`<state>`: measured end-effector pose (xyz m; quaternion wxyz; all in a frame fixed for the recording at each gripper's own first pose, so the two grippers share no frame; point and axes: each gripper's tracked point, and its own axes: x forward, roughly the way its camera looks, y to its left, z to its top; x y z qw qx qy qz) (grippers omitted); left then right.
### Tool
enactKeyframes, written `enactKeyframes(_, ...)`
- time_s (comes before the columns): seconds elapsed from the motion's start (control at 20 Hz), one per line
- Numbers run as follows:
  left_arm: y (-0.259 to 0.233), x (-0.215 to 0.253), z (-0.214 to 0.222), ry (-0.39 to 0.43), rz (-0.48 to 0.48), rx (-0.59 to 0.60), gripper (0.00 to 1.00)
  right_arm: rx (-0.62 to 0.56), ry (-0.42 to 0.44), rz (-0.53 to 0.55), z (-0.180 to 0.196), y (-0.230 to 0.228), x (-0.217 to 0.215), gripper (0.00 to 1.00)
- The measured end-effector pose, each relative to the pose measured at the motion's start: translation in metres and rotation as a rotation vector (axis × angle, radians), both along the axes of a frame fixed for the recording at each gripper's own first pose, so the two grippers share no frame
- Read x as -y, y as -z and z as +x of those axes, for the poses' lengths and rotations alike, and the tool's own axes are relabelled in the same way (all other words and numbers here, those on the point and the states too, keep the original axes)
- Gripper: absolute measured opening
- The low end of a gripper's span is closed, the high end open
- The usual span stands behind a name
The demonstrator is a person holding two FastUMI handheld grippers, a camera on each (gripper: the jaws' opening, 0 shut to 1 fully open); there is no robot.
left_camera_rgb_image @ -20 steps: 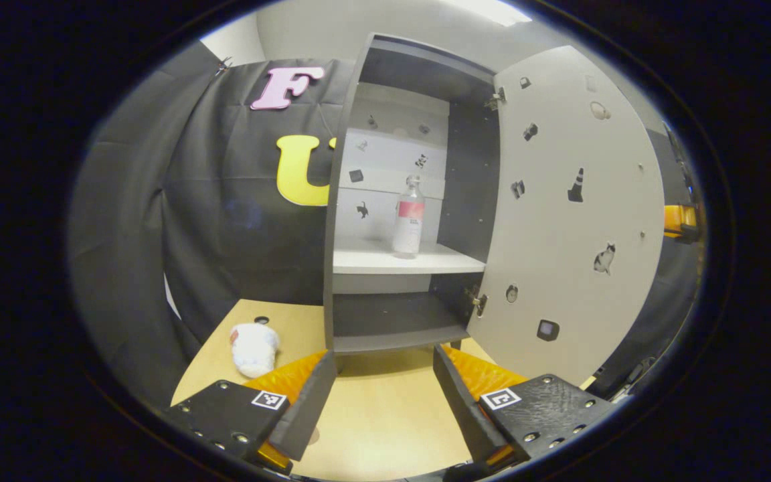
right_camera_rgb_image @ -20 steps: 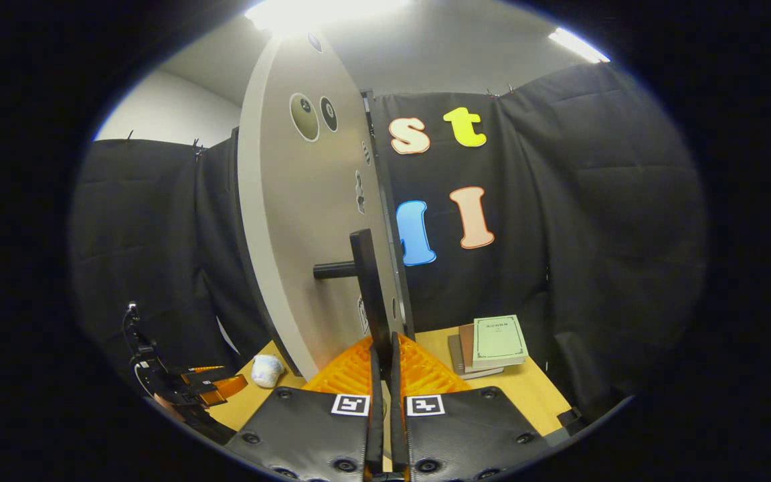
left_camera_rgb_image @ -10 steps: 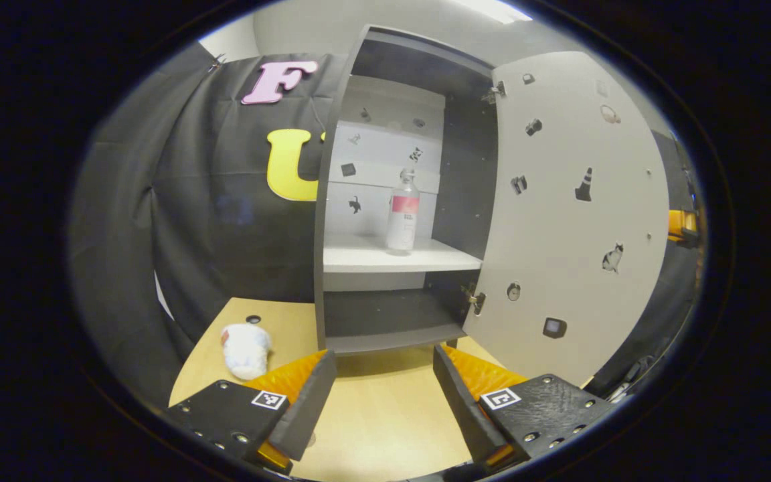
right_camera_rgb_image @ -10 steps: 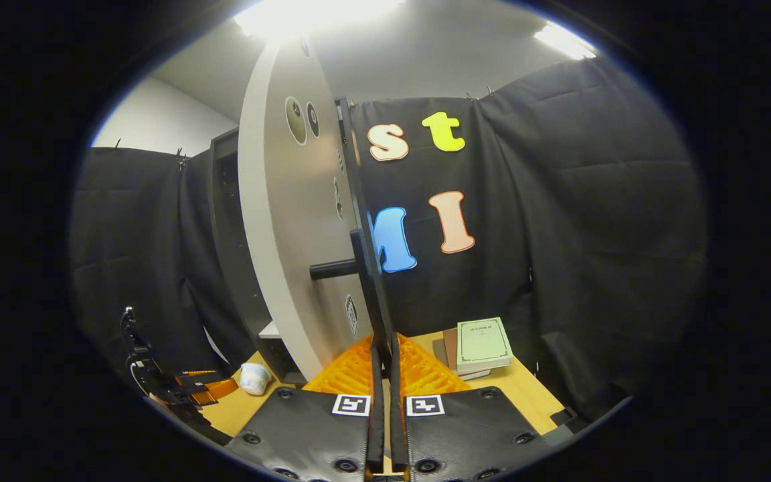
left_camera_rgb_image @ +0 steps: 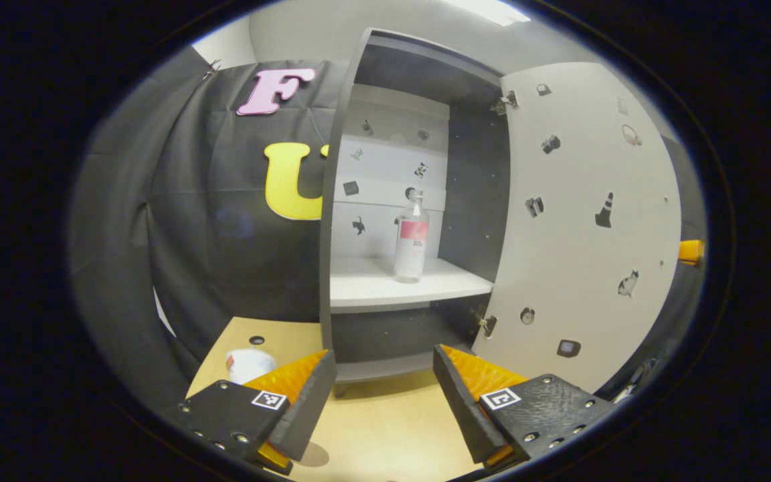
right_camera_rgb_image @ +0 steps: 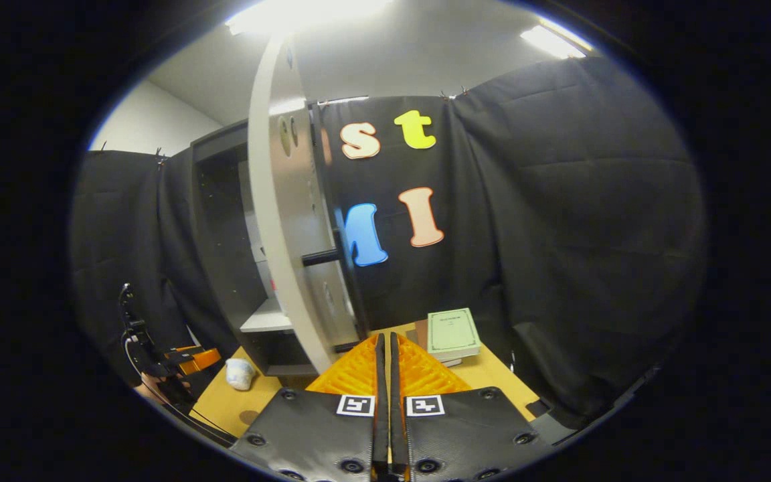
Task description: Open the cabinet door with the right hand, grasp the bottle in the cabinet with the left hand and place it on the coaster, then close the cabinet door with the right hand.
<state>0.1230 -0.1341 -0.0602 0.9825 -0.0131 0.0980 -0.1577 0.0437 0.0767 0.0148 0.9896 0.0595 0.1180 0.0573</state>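
The dark cabinet (left_camera_rgb_image: 332, 201) stands open. A clear bottle (left_camera_rgb_image: 411, 241) with a red label stands upright on its white shelf (left_camera_rgb_image: 372, 284). My left gripper (left_camera_rgb_image: 384, 353) is open, low over the table in front of the cabinet and well short of the bottle. The pale door (left_camera_rgb_image: 586, 227) hangs swung out to the right. In the right gripper view the door (right_camera_rgb_image: 278, 221) is seen nearly edge-on, with its dark handle (right_camera_rgb_image: 324, 256) sticking out. My right gripper (right_camera_rgb_image: 385, 337) is shut with nothing between its fingers, below the handle and apart from it.
A white crumpled object (left_camera_rgb_image: 248, 363) lies on the wooden table (left_camera_rgb_image: 385, 428) left of the cabinet. A stack of books (right_camera_rgb_image: 452, 333) sits on the table right of the door. The left gripper (right_camera_rgb_image: 178, 361) and the hand holding it show at the lower left.
My right gripper has come off the door handle and drawn back, still shut. The door has swung wider. My left gripper has risen a little toward the shelf, still open.
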Motion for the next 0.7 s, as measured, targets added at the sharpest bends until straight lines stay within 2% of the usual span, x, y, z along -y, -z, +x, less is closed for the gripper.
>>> enactKeyframes(0.15,-0.017,0.017,0.019,0.028,-0.016,0.021,0.89,0.005,0.088,0.040,0.018,-0.005,0.027,0.00)
enactKeyframes(0.3,-0.037,0.032,0.046,0.032,-0.006,0.055,0.88,0.031,0.169,-0.019,0.044,-0.012,0.056,0.02)
enactKeyframes(0.45,-0.059,0.048,0.072,0.046,-0.021,0.087,0.89,0.052,0.193,-0.060,0.074,-0.020,0.067,0.02)
enactKeyframes(0.5,-0.068,0.051,0.083,0.047,-0.030,0.097,0.89,0.054,0.192,-0.064,0.084,-0.020,0.069,0.10)
enactKeyframes(0.55,-0.075,0.053,0.093,0.040,-0.036,0.105,0.89,0.053,0.193,-0.070,0.094,-0.018,0.072,0.27)
enactKeyframes(0.6,-0.080,0.056,0.104,0.034,-0.038,0.109,0.88,0.056,0.205,-0.079,0.103,-0.017,0.078,0.28)
enactKeyframes(0.65,-0.084,0.058,0.114,0.026,-0.039,0.112,0.88,0.059,0.213,-0.078,0.112,-0.016,0.082,0.24)
enactKeyframes(0.7,-0.088,0.061,0.125,0.024,-0.039,0.117,0.88,0.061,0.217,-0.067,0.121,-0.012,0.085,0.27)
